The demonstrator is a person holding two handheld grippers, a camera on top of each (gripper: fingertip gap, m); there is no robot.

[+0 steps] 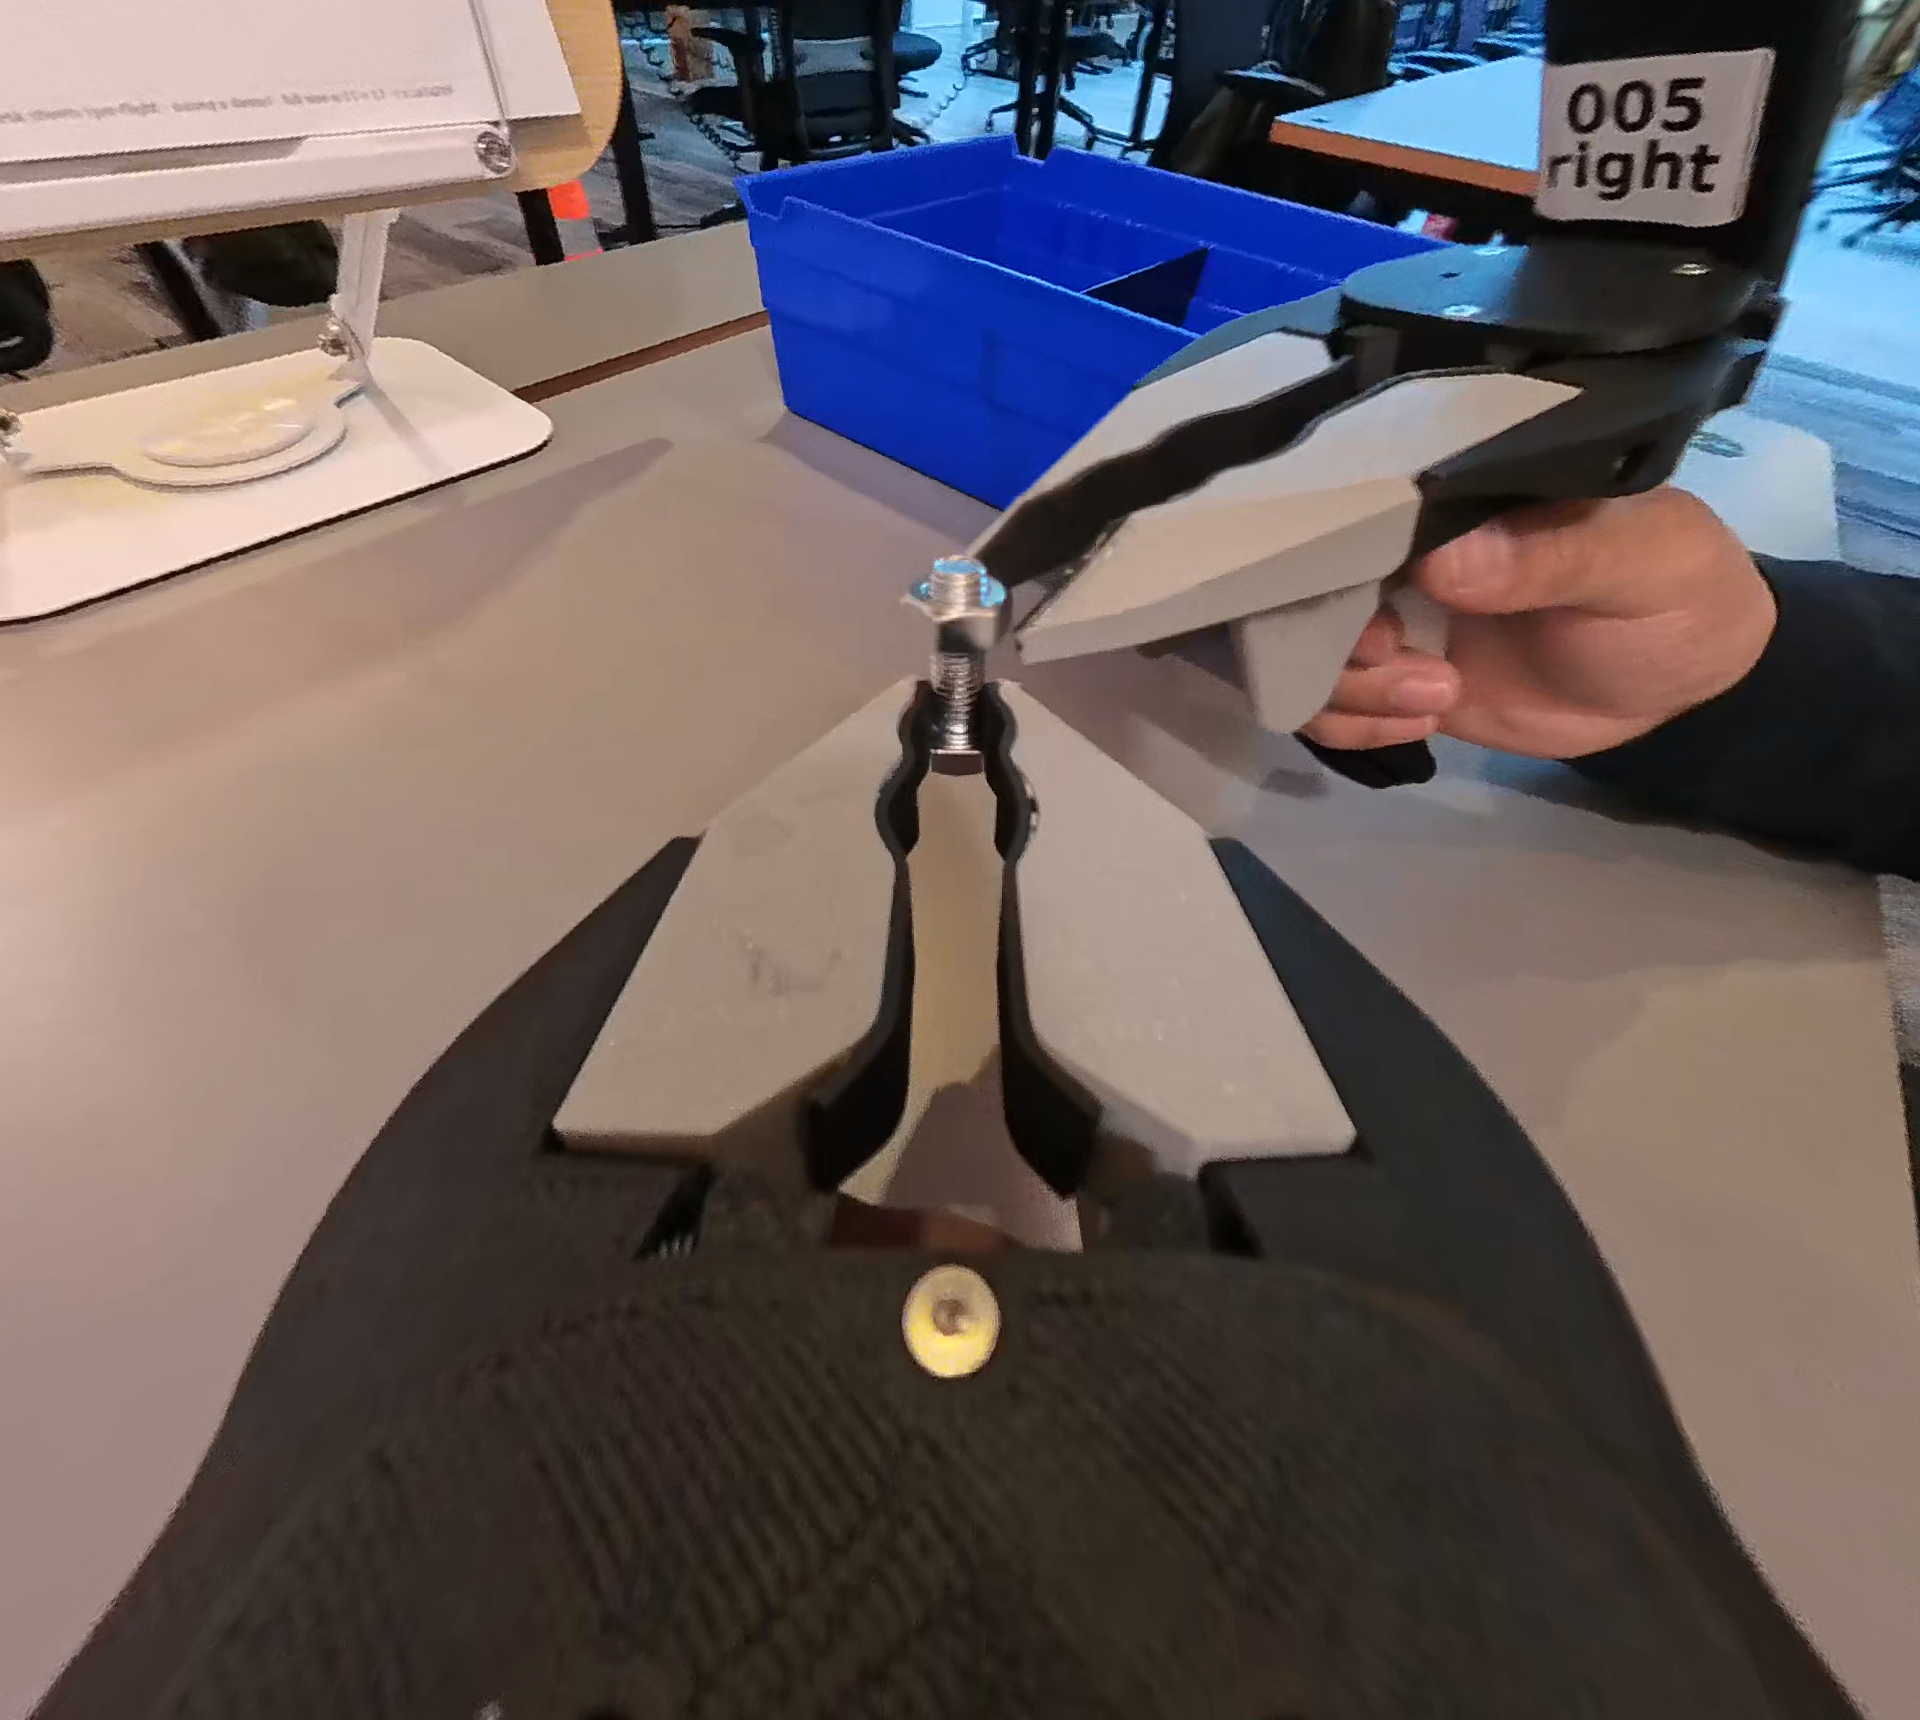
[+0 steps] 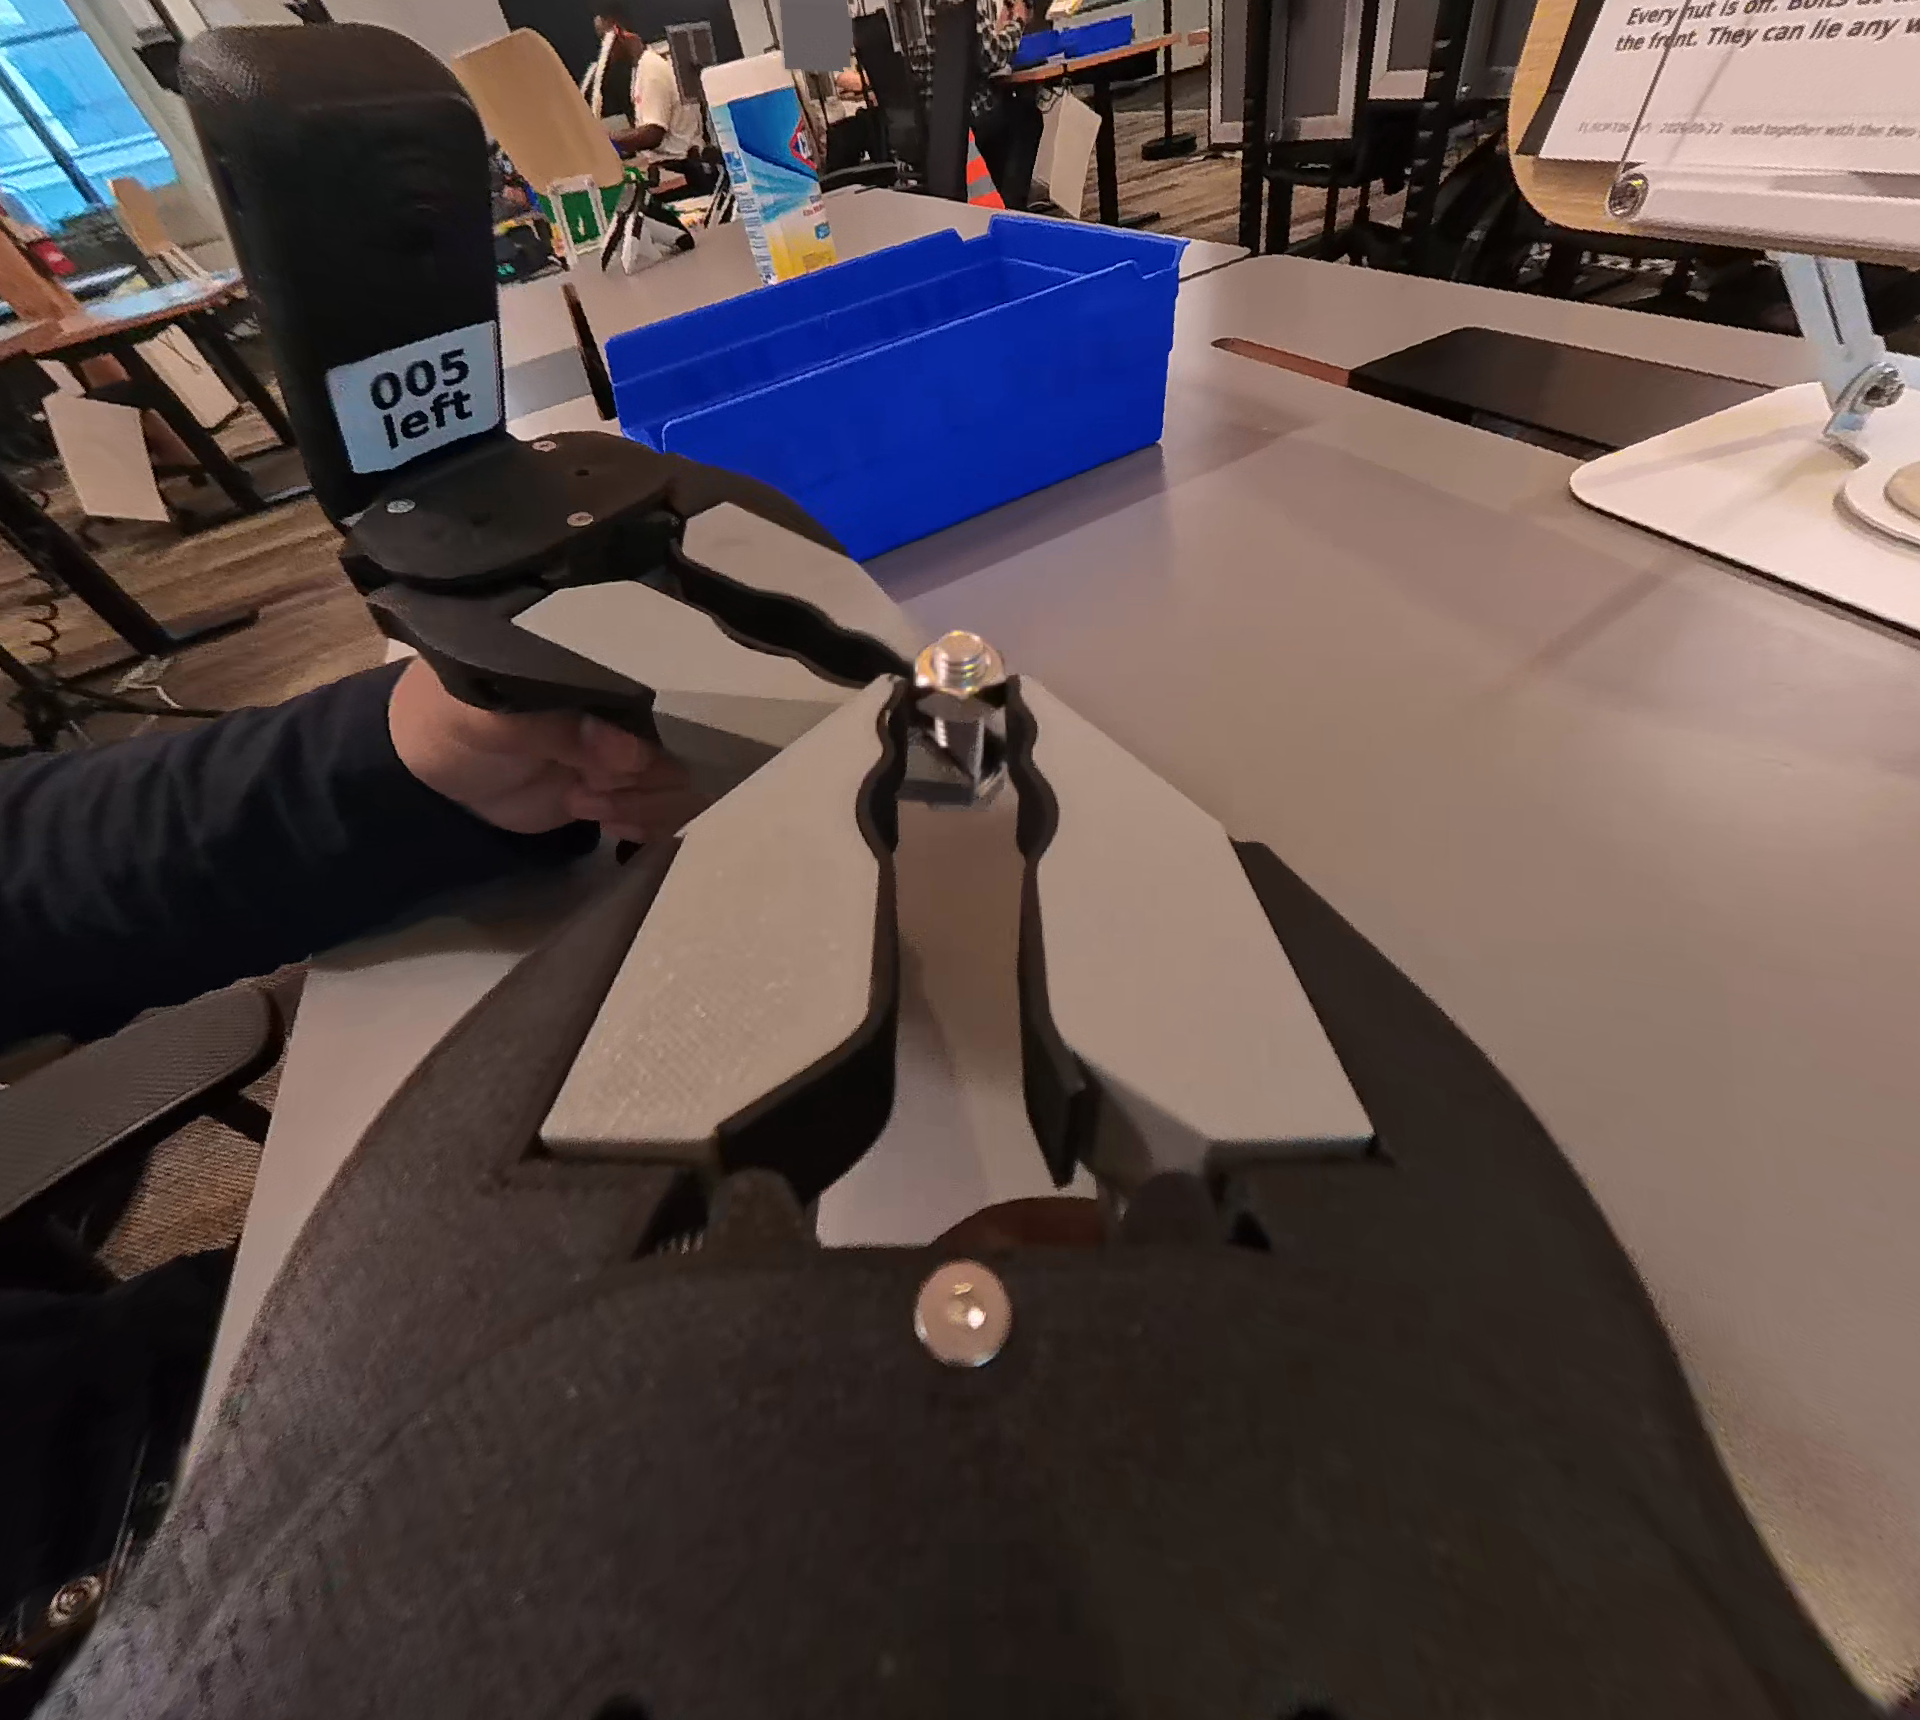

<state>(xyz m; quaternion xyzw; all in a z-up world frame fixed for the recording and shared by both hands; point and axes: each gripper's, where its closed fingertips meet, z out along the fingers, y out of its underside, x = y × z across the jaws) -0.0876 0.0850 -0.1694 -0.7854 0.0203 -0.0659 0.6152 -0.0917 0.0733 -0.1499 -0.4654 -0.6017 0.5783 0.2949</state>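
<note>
A silver bolt (image 1: 948,714) stands upright above the grey table (image 1: 364,787), with a hex nut (image 1: 958,600) threaded near its top end. My left gripper (image 1: 951,720) is shut on the bolt's lower shank, just above its head. My right gripper (image 1: 1003,605) comes in from the right, held by a hand (image 1: 1558,631), its tips closed against the nut. In the right wrist view my right gripper (image 2: 956,706) clamps the nut (image 2: 958,671). The bolt head (image 2: 948,785) shows below it. My left gripper (image 2: 896,664) reaches in from the left.
A blue plastic bin (image 1: 935,351) with a divider stands on the table behind the bolt, also in the right wrist view (image 2: 914,423). A white document stand (image 1: 260,444) holds an instruction sheet at the left. A wipes canister (image 2: 774,164) stands beyond the bin. Office desks and chairs fill the background.
</note>
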